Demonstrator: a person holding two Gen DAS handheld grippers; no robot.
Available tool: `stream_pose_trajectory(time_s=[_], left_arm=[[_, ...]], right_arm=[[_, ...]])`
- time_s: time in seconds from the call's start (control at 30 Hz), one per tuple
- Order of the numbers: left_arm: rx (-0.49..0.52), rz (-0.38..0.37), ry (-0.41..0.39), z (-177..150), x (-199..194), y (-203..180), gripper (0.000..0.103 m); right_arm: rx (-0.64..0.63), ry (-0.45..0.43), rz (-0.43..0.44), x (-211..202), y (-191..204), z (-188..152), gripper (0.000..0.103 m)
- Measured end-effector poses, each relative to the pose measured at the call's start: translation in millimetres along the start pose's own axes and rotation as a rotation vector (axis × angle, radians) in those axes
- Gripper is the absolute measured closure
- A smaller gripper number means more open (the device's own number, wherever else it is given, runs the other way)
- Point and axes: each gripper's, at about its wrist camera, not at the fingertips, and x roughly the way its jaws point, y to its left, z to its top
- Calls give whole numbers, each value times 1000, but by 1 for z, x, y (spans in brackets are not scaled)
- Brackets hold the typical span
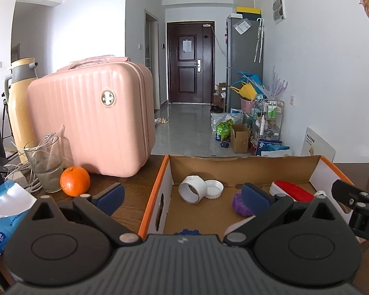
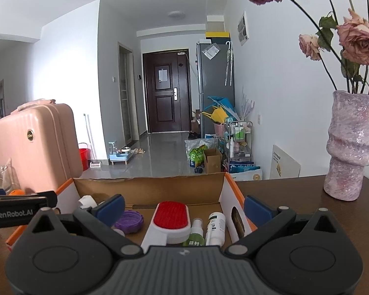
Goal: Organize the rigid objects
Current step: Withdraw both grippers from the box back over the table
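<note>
A cardboard box sits on a dark table. Inside it lie a white ring, a white cap, a purple lid, a red brush and two bottles. The left gripper and right gripper both hover at the box's near edge, jaws spread wide, holding nothing. An orange rests left of the box. Reaching for it risks toppling the glass just beside it.

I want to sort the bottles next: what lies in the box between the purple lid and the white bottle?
In the right wrist view, the red-faced lint brush and a small green spray bottle lie between the purple lid and the white bottle.
</note>
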Motion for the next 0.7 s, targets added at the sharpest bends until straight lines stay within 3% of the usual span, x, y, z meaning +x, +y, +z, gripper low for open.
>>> stream_pose_trajectory(time_s=[0.4, 0.7], left_arm=[[3, -27, 1, -12, -41, 12, 0], [9, -46, -62, -23, -97, 27, 0]], right_arm=[[4, -25, 16, -44, 1, -5, 0], [-17, -61, 44, -95, 7, -11, 0]])
